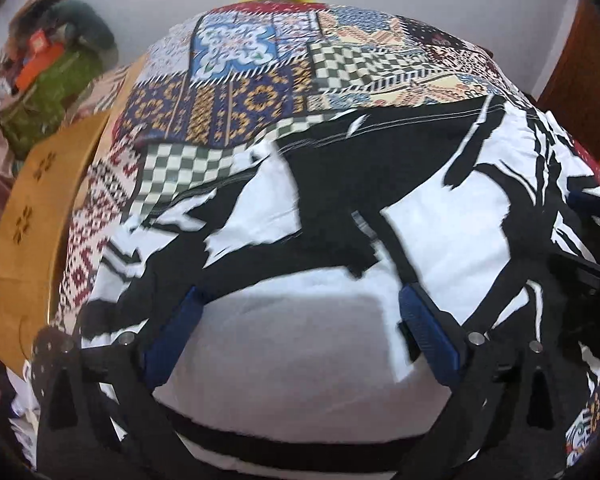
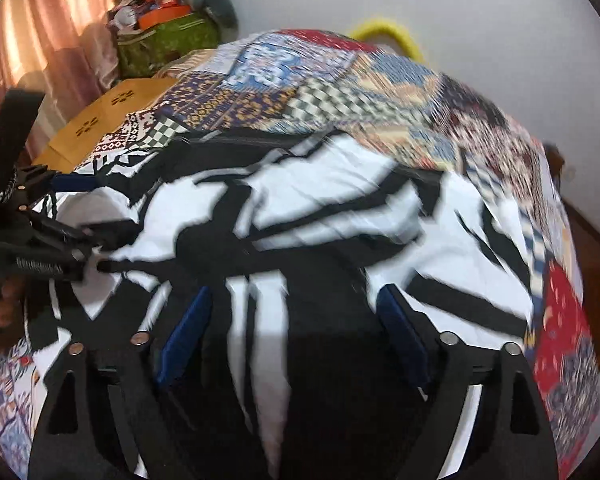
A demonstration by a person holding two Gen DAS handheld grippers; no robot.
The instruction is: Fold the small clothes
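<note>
A black-and-white patterned garment (image 1: 340, 216) lies spread on a patchwork bedspread (image 1: 236, 92), directly under and ahead of both tools. The left gripper (image 1: 300, 312) has its blue-padded fingers (image 1: 168, 340) set wide apart over a white patch of the cloth, nothing between them. The right gripper (image 2: 296, 316) is likewise spread wide, its pads (image 2: 404, 340) above a dark part of the garment (image 2: 320, 208) with white streaks.

Only the right wrist view shows the other tool from outside: the left gripper (image 2: 88, 258) sits far to its left, low on the cloth's edge, with pink curtains (image 2: 40, 48) behind. The left wrist view catches just a sliver of the right tool at its right margin. Both views show a tan wooden board (image 1: 32, 216), a green bag (image 2: 168, 40) and a yellow ring (image 2: 388, 34) beyond the bed.
</note>
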